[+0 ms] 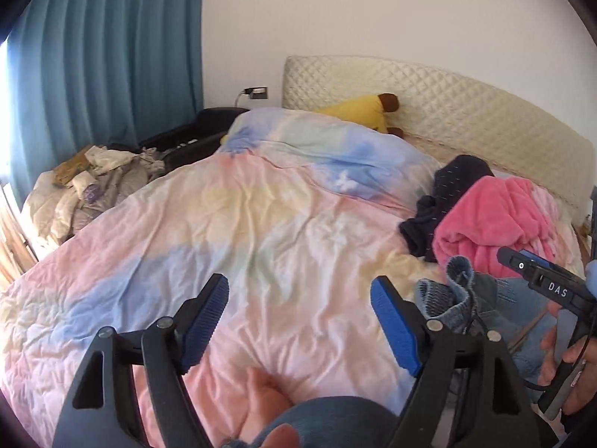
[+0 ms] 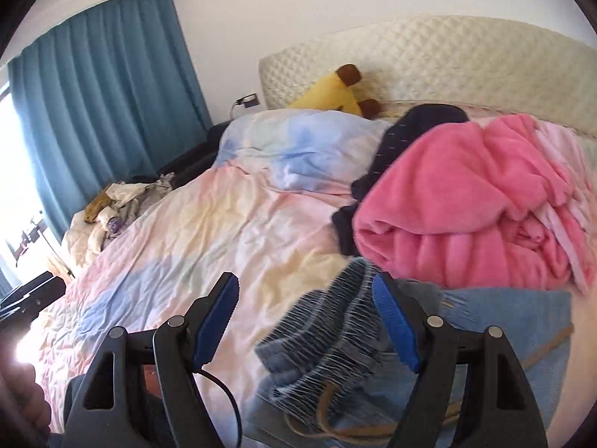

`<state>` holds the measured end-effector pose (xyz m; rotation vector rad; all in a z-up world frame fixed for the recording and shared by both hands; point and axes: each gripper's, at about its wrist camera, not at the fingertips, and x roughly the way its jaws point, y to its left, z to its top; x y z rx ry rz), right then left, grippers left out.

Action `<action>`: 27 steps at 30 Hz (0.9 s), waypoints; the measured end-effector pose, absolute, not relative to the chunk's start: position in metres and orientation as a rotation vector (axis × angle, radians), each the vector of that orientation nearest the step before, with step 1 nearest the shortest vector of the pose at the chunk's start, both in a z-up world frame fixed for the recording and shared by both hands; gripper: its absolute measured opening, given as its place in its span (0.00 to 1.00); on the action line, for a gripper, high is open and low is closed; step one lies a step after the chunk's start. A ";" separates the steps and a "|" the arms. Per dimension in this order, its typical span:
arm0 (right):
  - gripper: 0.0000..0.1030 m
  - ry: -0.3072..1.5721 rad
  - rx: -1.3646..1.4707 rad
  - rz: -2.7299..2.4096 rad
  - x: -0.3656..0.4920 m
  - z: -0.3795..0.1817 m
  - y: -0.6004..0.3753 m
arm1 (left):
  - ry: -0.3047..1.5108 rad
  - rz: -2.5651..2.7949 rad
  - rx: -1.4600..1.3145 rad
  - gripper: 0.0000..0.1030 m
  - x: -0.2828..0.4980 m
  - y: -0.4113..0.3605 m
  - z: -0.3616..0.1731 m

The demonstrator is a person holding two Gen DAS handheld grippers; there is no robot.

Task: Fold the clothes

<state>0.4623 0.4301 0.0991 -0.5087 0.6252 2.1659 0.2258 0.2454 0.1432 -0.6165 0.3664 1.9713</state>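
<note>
A blue denim garment [image 2: 335, 339] with a frayed hem lies crumpled on the pastel duvet [image 2: 209, 231] at the front right; it also shows in the left wrist view [image 1: 462, 298]. Behind it lie a pink fleece garment [image 2: 462, 201] and a dark navy garment [image 2: 421, 123]. My right gripper [image 2: 306, 317] is open, its jaws standing around the denim's frayed edge without closing on it. My left gripper [image 1: 300, 317] is open and empty above the bare duvet [image 1: 261, 224], left of the denim. The right gripper's body [image 1: 548, 283] shows at the right in the left wrist view.
A quilted cream headboard [image 2: 447, 56] and a yellow plush toy [image 2: 328, 93] are at the bed's far end. A pile of pale laundry [image 1: 93, 183] lies off the bed's left side, by the teal curtain [image 1: 104, 56]. A dark chair [image 1: 194, 130] stands beside it.
</note>
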 end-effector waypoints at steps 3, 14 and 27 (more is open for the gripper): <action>0.73 0.588 -0.549 2.288 0.412 0.109 0.417 | 0.332 2.070 -0.600 0.78 0.200 0.220 0.143; 0.73 0.481 -0.656 2.680 0.245 0.138 0.330 | 0.276 2.379 -0.634 0.78 0.117 0.126 0.143; 0.73 0.419 -0.734 2.967 0.096 0.135 0.221 | 0.213 2.674 -0.729 0.78 0.041 0.024 0.124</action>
